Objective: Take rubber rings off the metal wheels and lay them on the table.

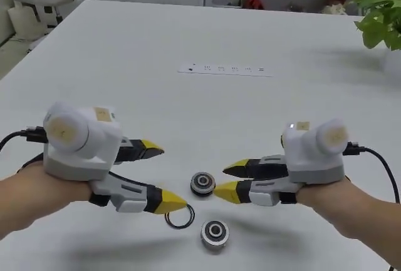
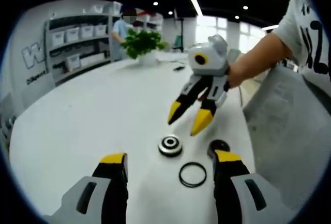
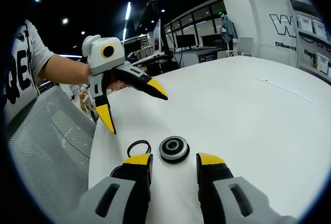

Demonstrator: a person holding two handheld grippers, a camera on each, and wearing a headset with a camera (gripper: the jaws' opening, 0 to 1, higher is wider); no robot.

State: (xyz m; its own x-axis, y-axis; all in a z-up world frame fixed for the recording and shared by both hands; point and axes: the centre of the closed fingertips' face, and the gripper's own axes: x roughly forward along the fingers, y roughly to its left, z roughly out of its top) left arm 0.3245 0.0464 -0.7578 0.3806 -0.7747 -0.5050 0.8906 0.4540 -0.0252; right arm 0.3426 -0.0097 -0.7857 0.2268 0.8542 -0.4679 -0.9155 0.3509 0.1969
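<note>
Setting: A white table point(image 1: 125, 64) was seen from above, with a person holding one gripper in each hand and both pointing inward at a small group of parts.

Left gripper point(image 1: 164, 177): It was held just above the table at the left. Its yellow-tipped jaws were spread wide with nothing between them. The lower tip sat just beside the loose ring.

Right gripper point(image 1: 221, 179): It was held low at the right. Its jaws were parted by a narrower gap and gripped nothing. The tips pointed at the farther wheel and came very close to it, though contact could not be made out.

Rubber ring point(image 1: 180, 216): One thin black ring lay flat on the table, off any wheel. It was between the two wheels and nearer the left gripper.

Farther wheel point(image 1: 202, 183): It lay flat between the two sets of jaw tips. It was metal with a dark centre and a dark outer band.

Nearer wheel point(image 1: 215, 233): It lay flat closer to the person, just beside the loose ring. In the left gripper view it was partly hidden behind one jaw tip.

Power strip point(image 1: 225, 69): It was white and lay flat, well beyond the parts towards the far side.

Plant point(image 1: 379, 17): Its green leaves were at the far right corner of the table.
</note>
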